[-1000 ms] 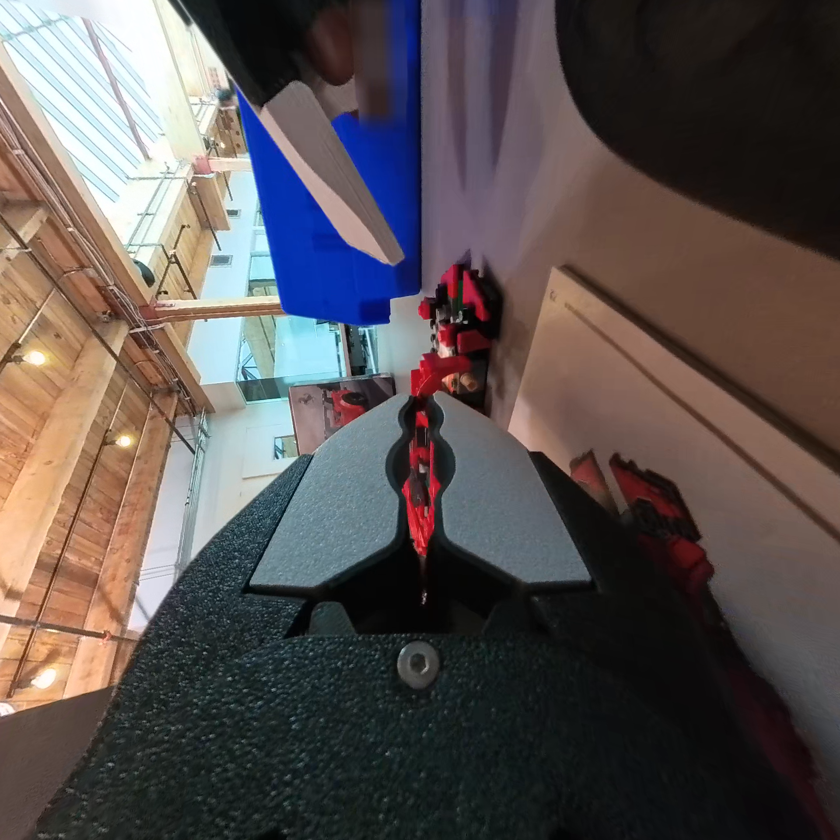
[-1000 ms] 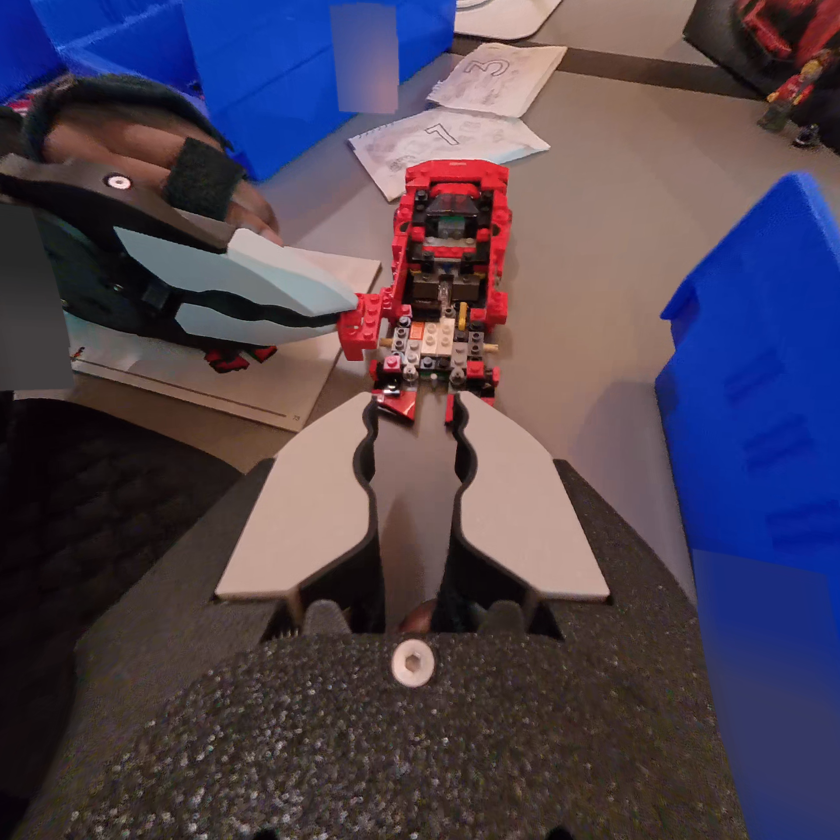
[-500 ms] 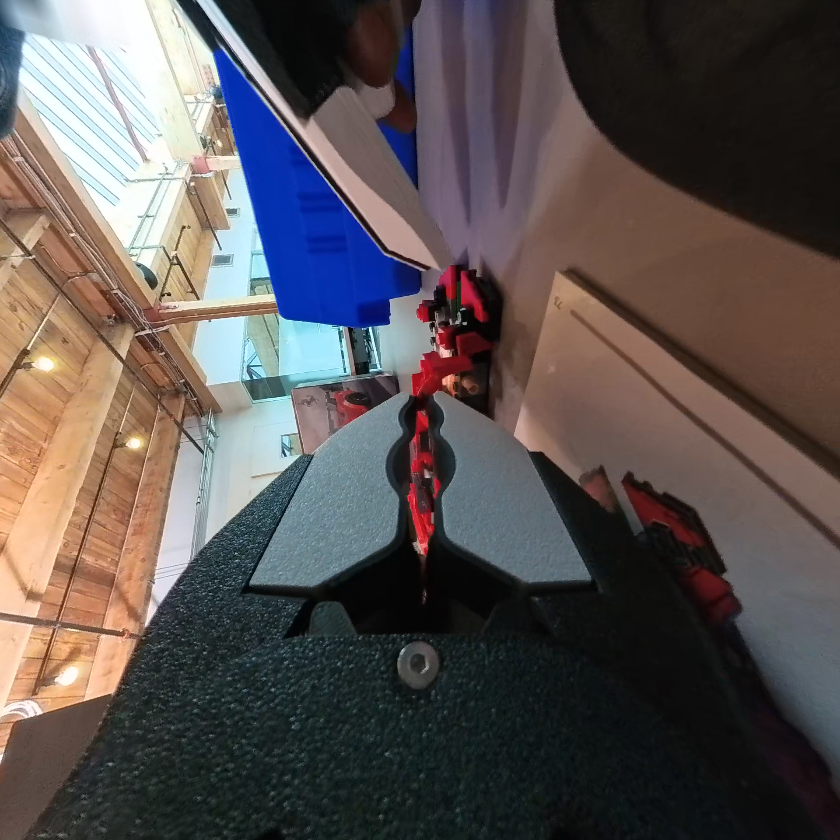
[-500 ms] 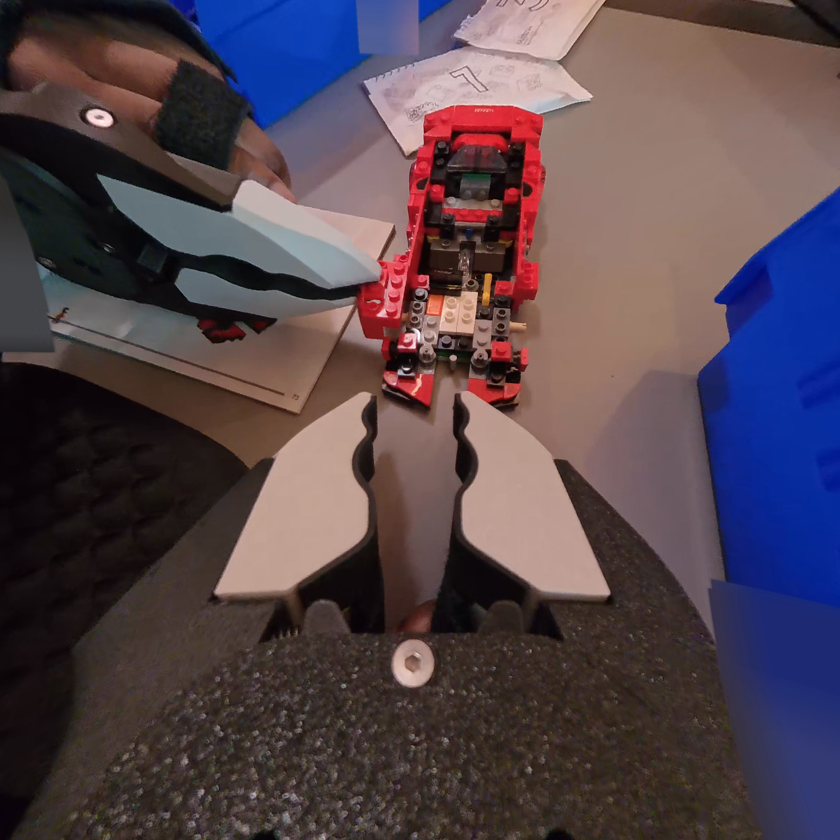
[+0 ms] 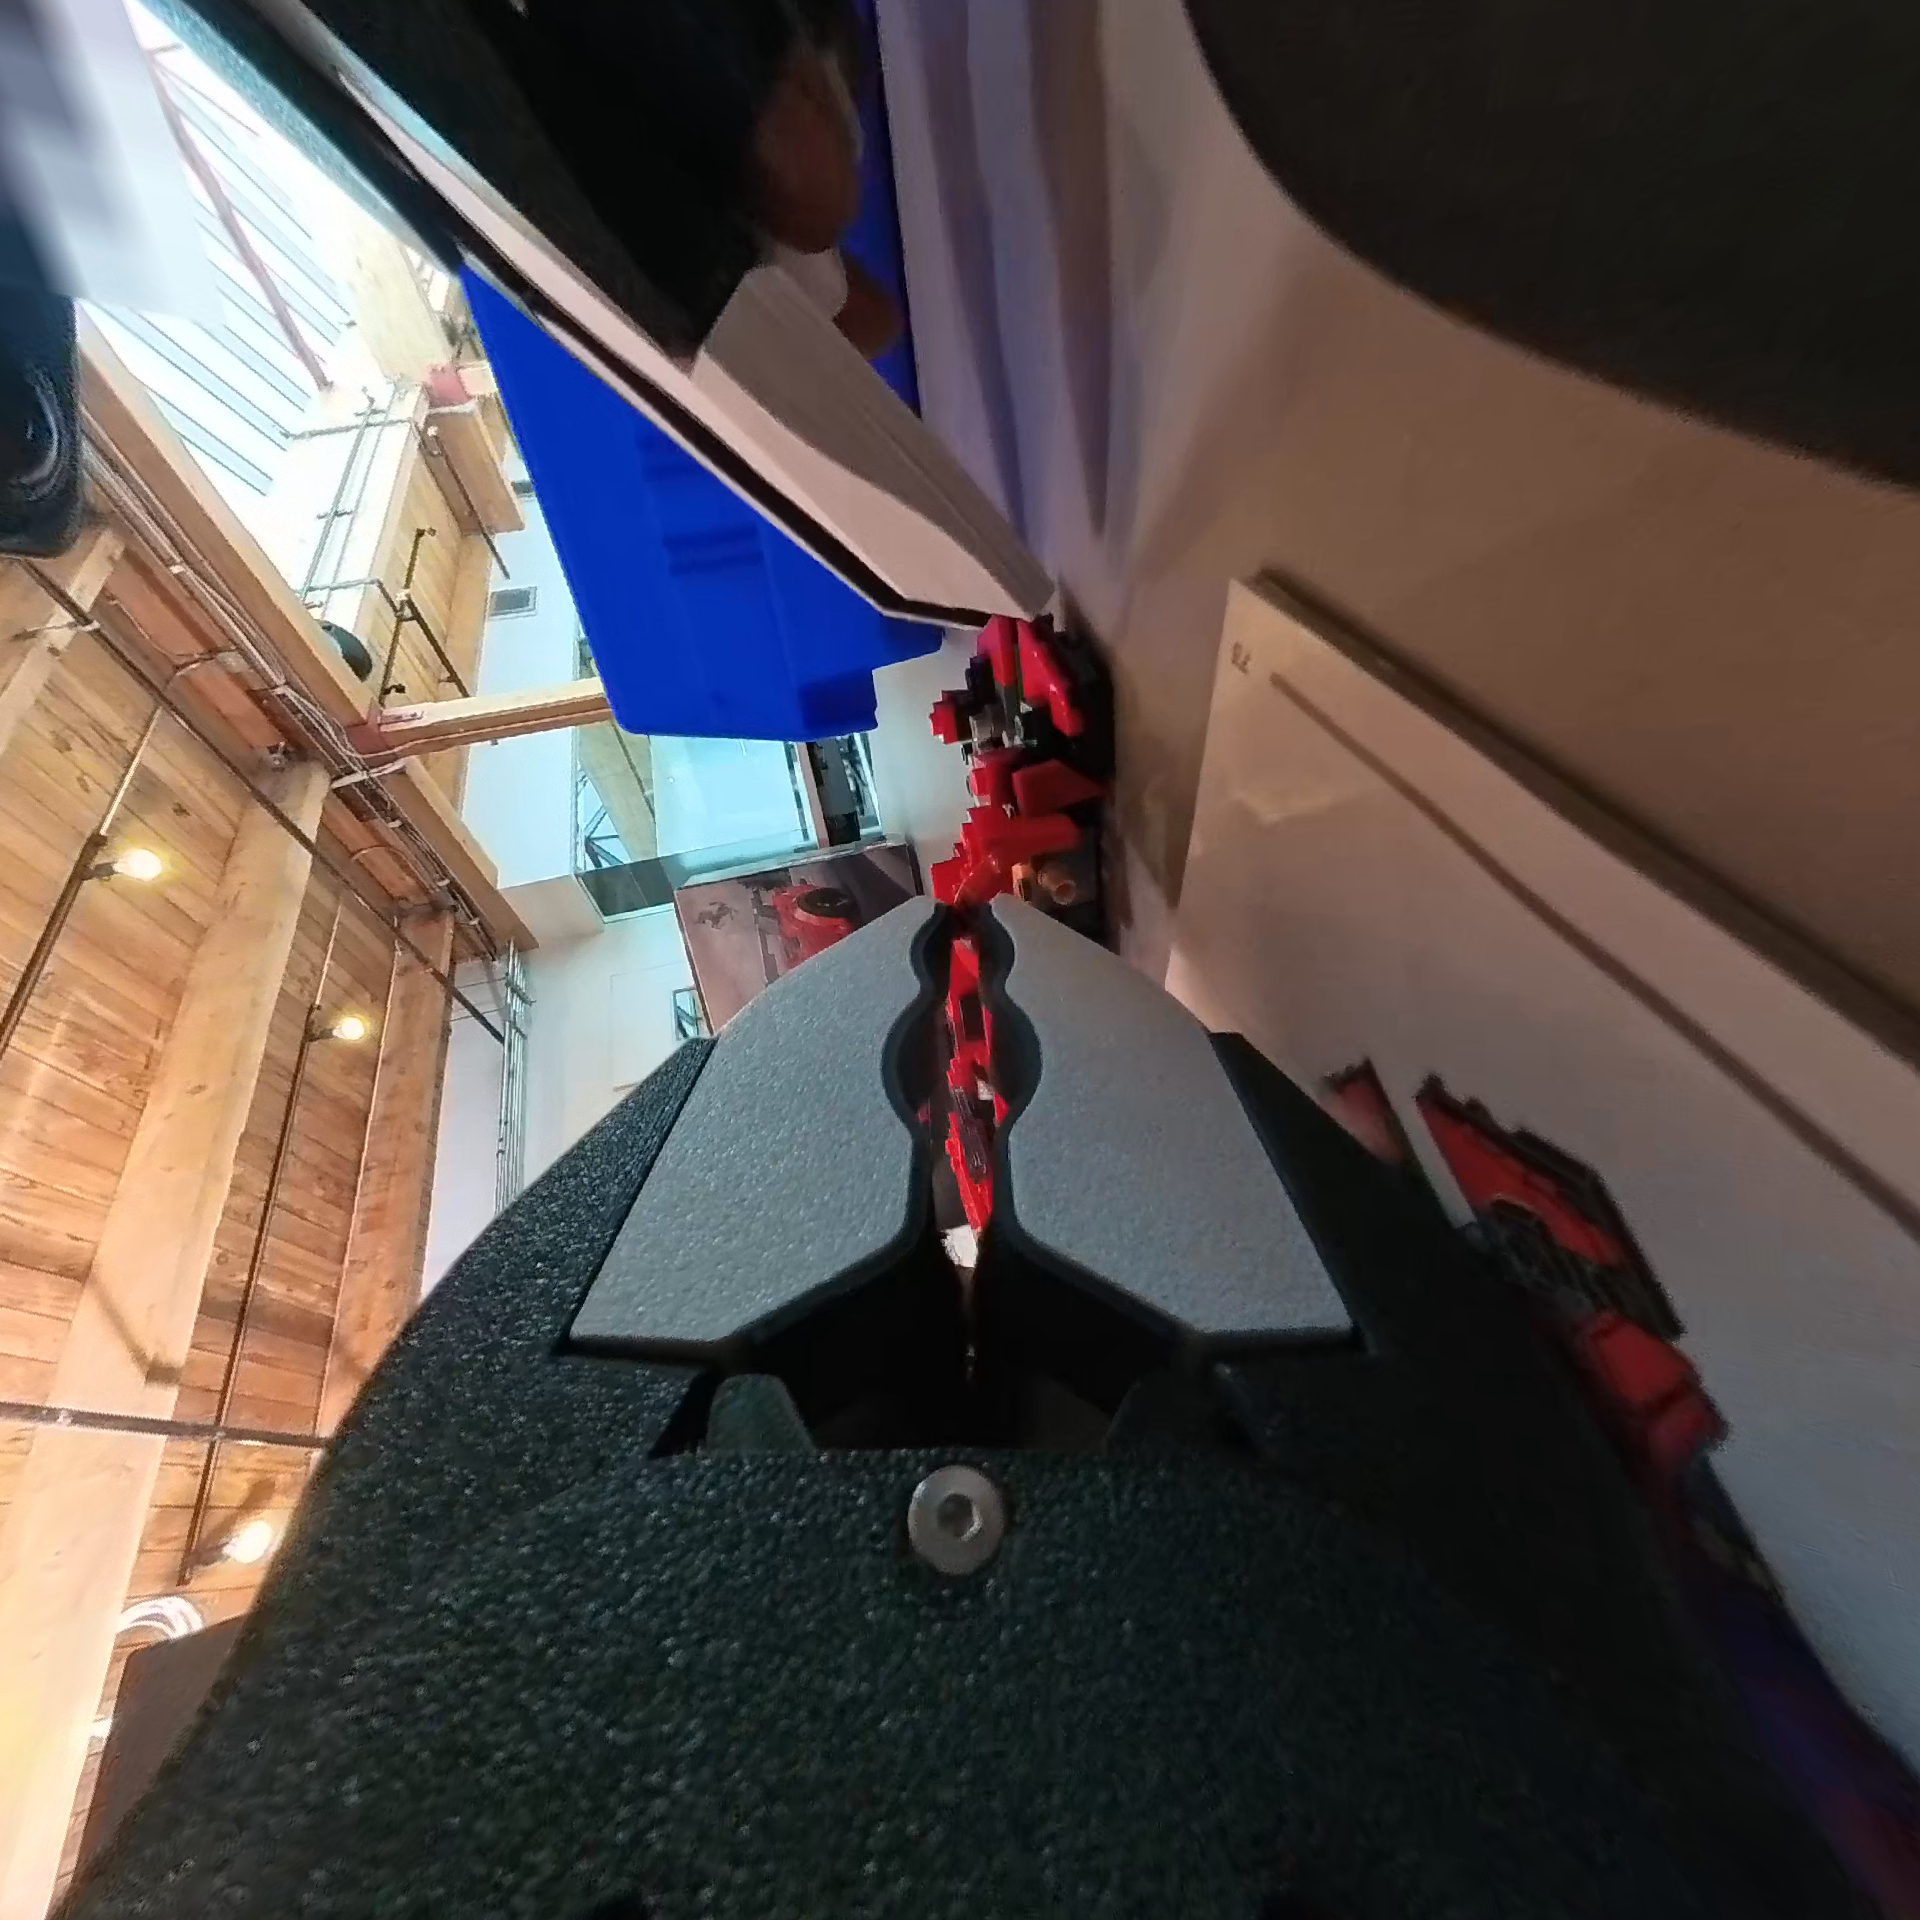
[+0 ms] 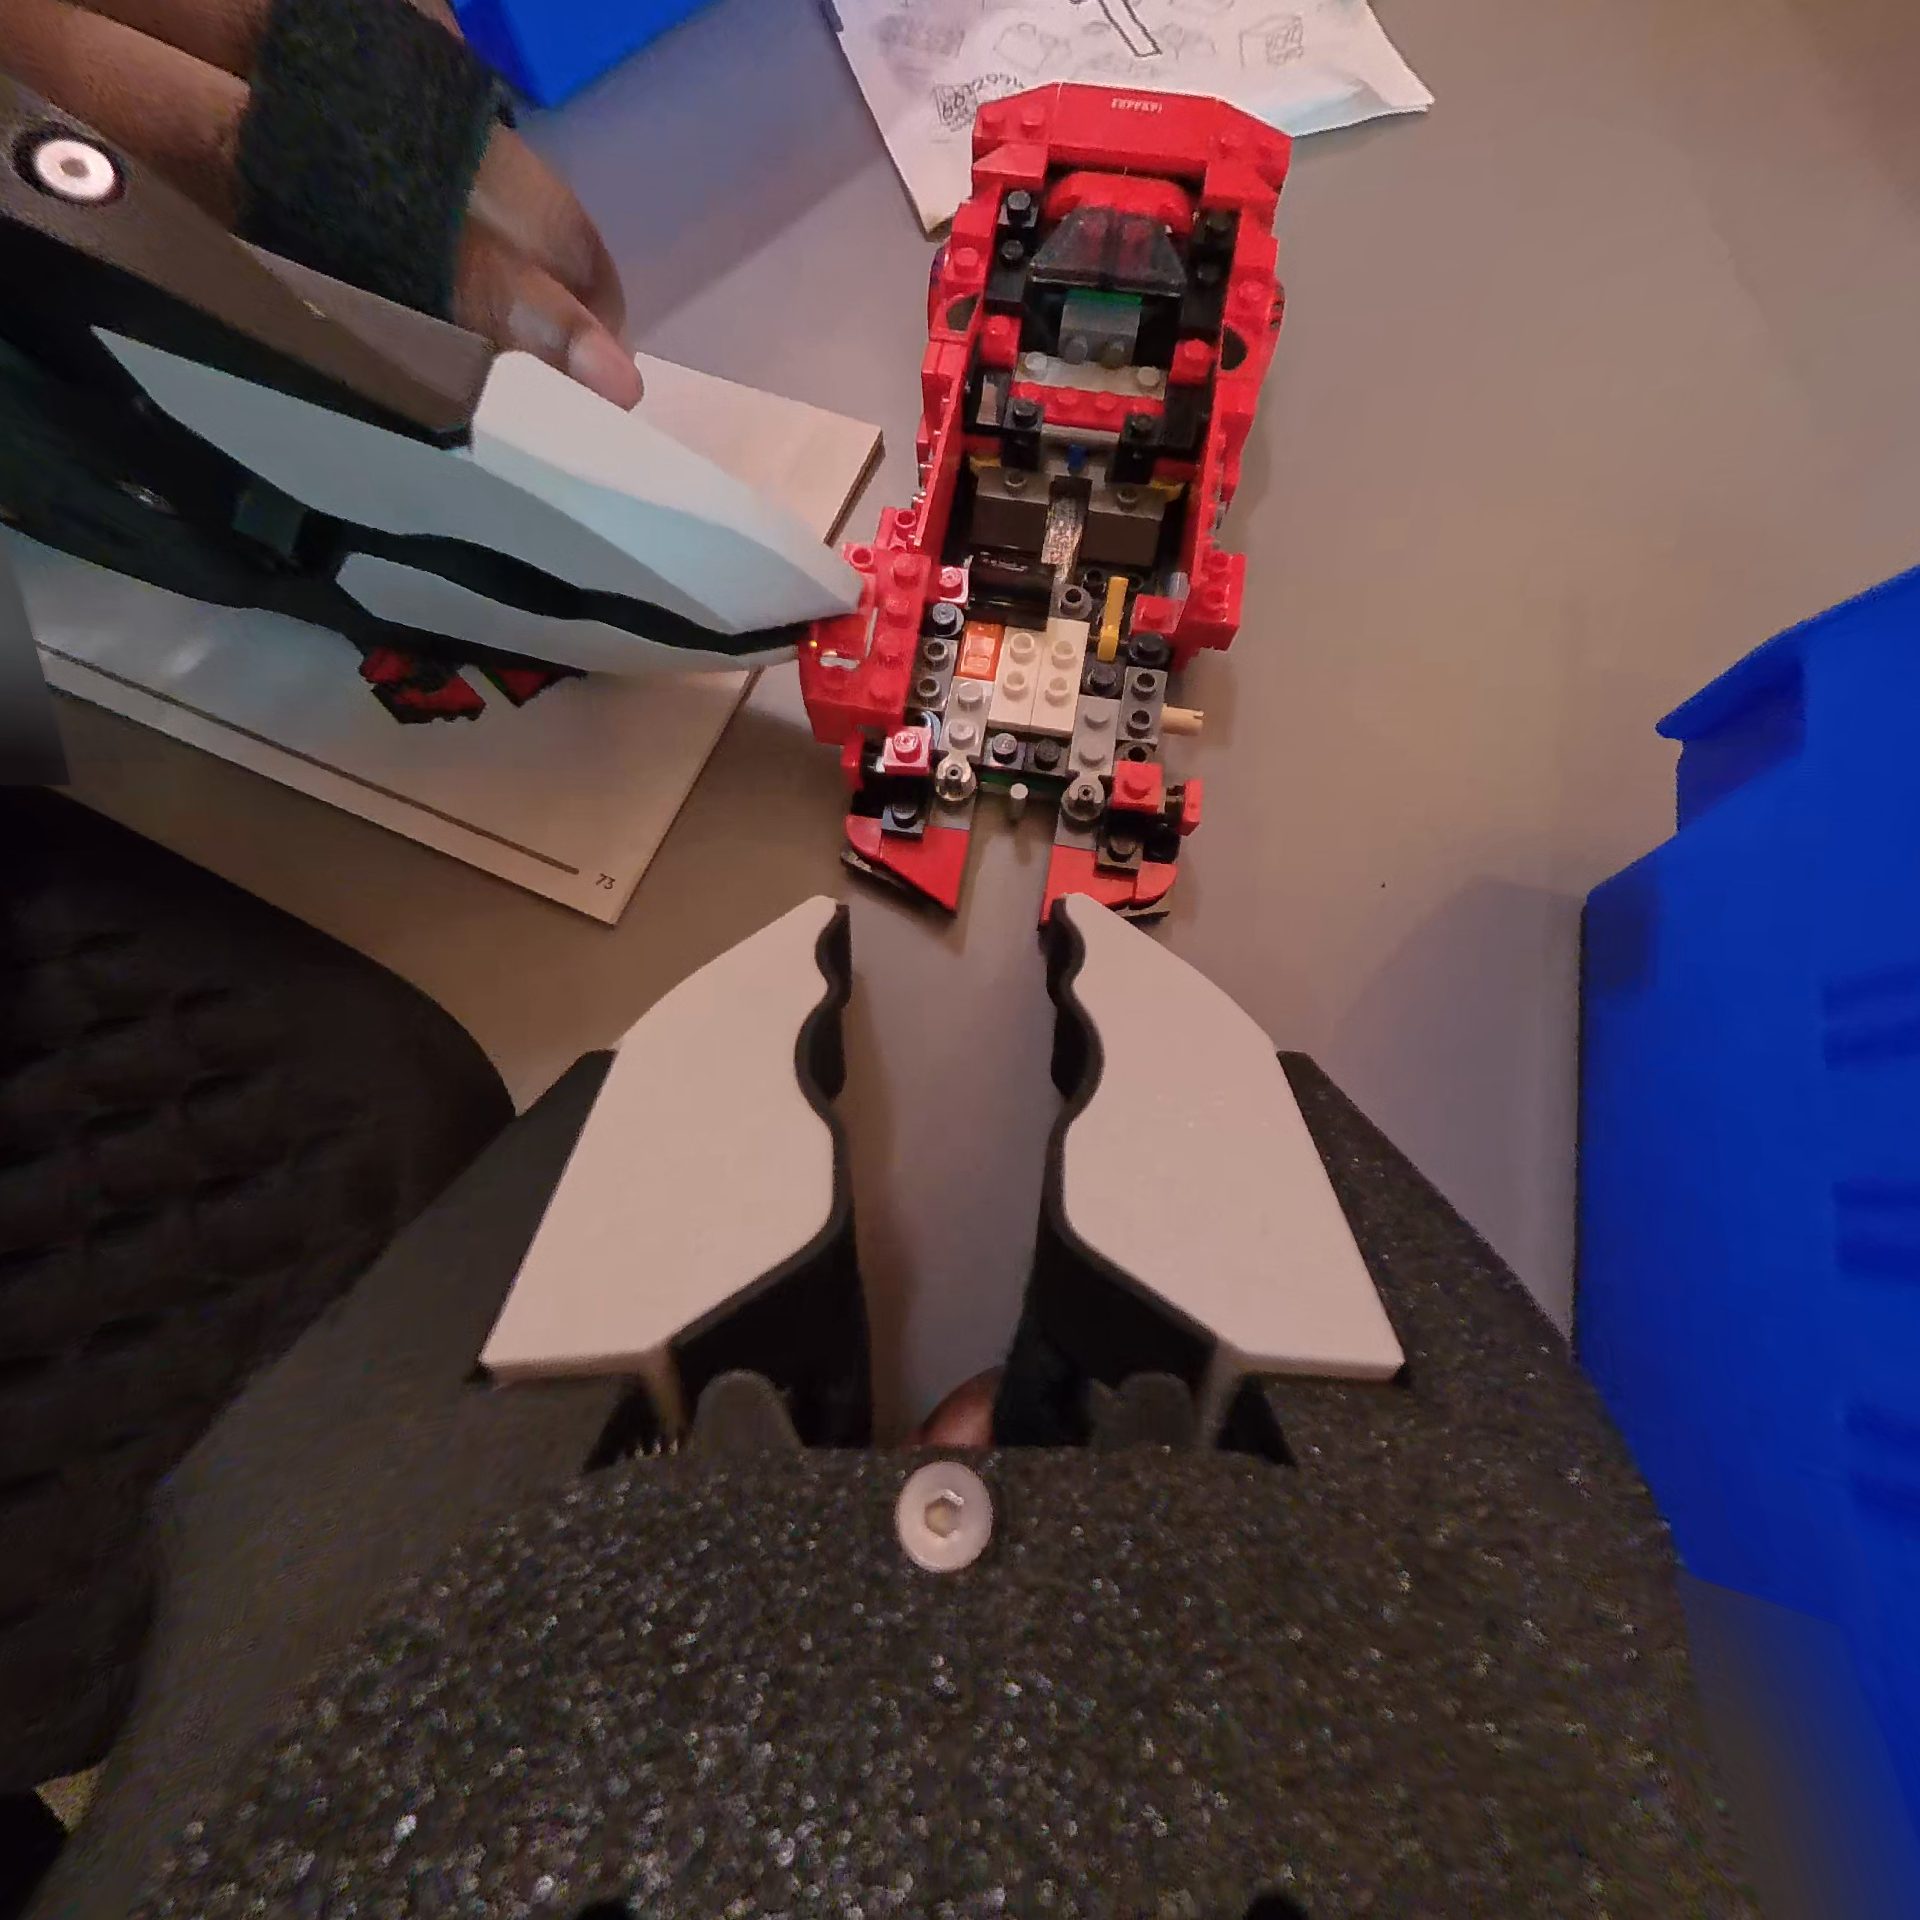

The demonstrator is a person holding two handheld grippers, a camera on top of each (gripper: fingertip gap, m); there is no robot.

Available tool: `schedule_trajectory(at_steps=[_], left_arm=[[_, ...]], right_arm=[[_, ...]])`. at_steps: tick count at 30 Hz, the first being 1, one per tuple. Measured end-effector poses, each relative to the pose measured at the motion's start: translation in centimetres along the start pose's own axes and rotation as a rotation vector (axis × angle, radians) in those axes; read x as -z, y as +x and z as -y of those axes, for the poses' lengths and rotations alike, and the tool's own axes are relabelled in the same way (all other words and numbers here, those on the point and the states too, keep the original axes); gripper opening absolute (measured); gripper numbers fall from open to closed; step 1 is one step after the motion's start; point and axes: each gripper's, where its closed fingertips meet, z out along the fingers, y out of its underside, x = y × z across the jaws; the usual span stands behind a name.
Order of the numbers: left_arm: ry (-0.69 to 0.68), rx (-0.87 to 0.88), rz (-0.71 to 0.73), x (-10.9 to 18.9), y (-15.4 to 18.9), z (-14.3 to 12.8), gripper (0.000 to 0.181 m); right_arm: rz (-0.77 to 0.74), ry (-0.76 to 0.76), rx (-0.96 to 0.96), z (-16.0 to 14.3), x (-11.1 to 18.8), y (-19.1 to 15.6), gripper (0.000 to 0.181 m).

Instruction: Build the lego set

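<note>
A half-built red lego car sits on the grey table, its open studded top facing up. My left gripper is turned on its side and shut on a red lego piece. In the right wrist view the left gripper holds that red piece against the car's left side. My right gripper is open and empty, just in front of the car's near end. In the left wrist view the car lies past my fingertips, and the right gripper's finger reaches down toward it.
An open instruction booklet lies left of the car, under the left gripper. A blue bin stands close on the right, another blue bin beyond. Printed paper bags lie behind the car. A black mat covers the near left. About 5 cm separates my left fingertips from my right.
My right gripper has moved forward toward the car's near end, still open. My left gripper has pushed the red piece closer until it meets the car's left side.
</note>
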Motion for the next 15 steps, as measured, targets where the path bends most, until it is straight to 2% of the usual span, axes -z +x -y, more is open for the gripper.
schedule_trajectory(at_steps=[15], left_arm=[[-0.002, 0.033, -0.015, -0.61, 0.24, 0.09, 0.003]], right_arm=[[0.051, -0.047, 0.010, -0.75, -0.32, -0.56, 0.031]])
